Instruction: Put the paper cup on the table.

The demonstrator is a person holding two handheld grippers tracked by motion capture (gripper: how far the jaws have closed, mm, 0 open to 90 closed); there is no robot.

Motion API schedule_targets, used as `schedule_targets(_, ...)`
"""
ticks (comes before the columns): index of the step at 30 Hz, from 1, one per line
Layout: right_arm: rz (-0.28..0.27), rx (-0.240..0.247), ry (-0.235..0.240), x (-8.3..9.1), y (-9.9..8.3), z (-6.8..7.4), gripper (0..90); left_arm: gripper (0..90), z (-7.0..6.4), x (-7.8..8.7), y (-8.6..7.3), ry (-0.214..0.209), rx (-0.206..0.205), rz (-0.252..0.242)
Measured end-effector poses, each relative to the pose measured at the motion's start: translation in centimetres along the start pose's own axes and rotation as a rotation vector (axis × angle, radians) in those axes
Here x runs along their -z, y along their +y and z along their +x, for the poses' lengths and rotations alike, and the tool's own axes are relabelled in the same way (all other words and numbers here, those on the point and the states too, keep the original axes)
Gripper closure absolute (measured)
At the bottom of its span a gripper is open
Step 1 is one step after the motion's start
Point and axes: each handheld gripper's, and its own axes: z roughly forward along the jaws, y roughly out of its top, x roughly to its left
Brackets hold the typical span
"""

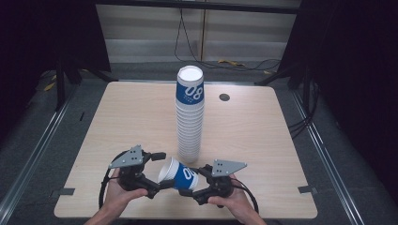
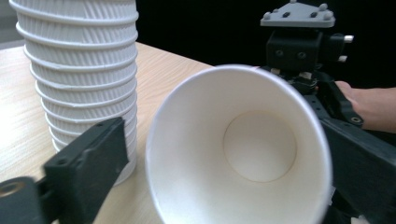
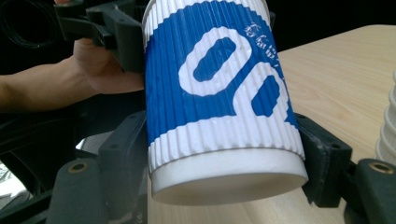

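Both hands are coming in low from the near edge of the bench [image 1: 117, 122], each wrapped round a gripper, and the two are meeting just in front of the tall stack of cups [image 1: 190, 117]. The left gripper [image 1: 159, 169] is angling in toward the stack's foot; its jaws are standing apart, one on each side of the open mouth of the blue-and-white cup [image 1: 179, 174], and I cannot tell whether they are touching the rim. The right gripper [image 1: 193, 179] is pointing back toward the left one, its jaws clamping the cup's ribbed wall close to the base. The cup is lying tilted, off the bench, mouth turned away from the right gripper, just in front of the stack. Beside the stack the bench is lying bare out to both side edges, with a dark round grommet [image 1: 224, 97] behind and right of the stack.
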Motion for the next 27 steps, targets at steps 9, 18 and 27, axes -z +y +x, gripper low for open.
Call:
schedule_targets(9,-0.046,-0.002,0.003,-0.07,0.09,0.08,27.9,6.9,0.06,-0.18,-0.16,-0.049,0.022,-0.017)
schedule_targets(18,-0.064,0.004,0.002,-0.26,0.17,0.26,27.8,9.9,0.53,-0.35,-0.53,-0.105,0.081,-0.044)
schedule_targets(27,-0.052,0.013,0.004,-0.39,0.18,0.23,27.5,12.8,0.83,-0.42,-0.45,-0.133,0.118,-0.04)
